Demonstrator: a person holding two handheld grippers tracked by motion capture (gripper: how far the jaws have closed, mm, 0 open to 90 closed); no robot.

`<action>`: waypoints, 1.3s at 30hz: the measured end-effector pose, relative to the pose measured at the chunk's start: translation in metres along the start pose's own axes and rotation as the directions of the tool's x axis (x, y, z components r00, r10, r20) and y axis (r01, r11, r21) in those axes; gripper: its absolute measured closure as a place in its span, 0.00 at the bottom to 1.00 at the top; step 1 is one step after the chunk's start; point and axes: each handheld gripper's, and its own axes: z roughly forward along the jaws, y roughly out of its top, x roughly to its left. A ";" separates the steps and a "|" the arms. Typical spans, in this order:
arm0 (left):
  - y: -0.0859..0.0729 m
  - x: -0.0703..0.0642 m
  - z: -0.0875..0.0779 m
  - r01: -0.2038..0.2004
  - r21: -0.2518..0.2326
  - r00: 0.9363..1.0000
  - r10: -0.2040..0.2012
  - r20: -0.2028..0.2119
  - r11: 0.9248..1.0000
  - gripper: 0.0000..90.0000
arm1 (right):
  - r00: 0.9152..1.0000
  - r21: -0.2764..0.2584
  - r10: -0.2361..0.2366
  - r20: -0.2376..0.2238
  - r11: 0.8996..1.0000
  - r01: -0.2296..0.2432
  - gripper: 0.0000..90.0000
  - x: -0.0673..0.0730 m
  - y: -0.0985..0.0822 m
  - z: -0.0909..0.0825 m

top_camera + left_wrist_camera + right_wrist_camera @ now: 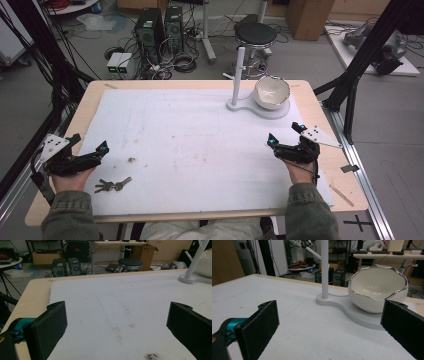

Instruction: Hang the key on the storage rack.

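- Two grippers, left and right: jaws wide apart, nothing held.
- Keys: on counter, just beside left gripper.
- Bowl: on white stand, far right.

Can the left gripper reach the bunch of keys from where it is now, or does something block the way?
Probably yes. The keys lie on the white mat just beside the left gripper, whose fingers stand open, and nothing lies between them.

Keys near-left on mat; bowl far-right.
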 end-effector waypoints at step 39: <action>0.005 -0.019 0.011 -0.064 0.105 0.991 0.051 0.128 0.992 0.04 | 1.000 0.025 -0.015 -0.020 1.000 0.015 0.01 0.001 -0.002 0.002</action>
